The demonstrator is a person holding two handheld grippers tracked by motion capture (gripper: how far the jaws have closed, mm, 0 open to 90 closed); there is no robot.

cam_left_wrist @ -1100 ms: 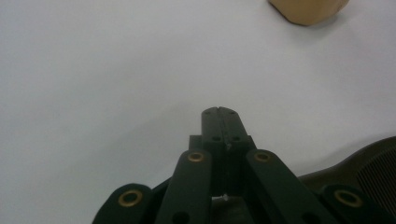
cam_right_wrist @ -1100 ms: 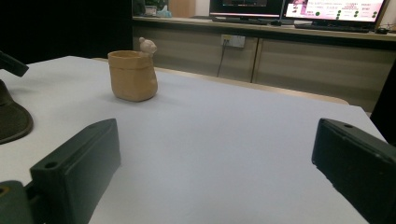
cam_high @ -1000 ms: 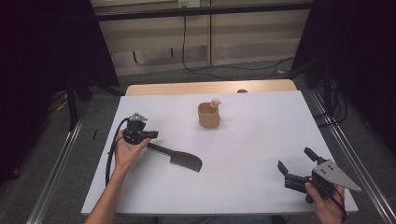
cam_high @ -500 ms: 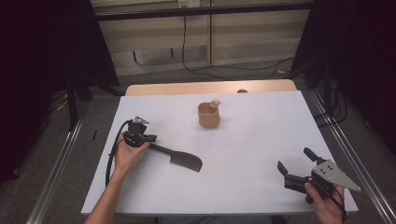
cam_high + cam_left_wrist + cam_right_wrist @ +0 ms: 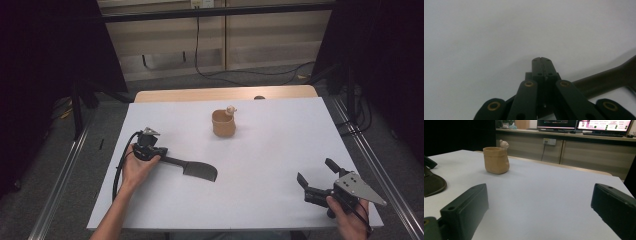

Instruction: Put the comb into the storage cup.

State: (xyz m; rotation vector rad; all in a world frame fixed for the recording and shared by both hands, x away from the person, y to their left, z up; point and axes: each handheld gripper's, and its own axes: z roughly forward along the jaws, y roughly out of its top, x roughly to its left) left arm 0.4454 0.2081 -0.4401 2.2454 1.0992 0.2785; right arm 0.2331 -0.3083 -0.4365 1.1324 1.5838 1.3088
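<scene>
Left tool point(image 5: 165, 157) pressed together beside spatula point(image 5: 192, 168) handle end, not clearly pinching it; spatula flat on desk point(image 5: 270, 150), long axis running away toward right tool point(image 5: 316, 180), spread, well apart.

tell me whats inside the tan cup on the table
On the far rim of the tan cup sits a small pale figure. The high view shows a shadowed hollow inside; its bottom is too dark to make out. In the right gripper view the cup's wall hides the inside.
</scene>
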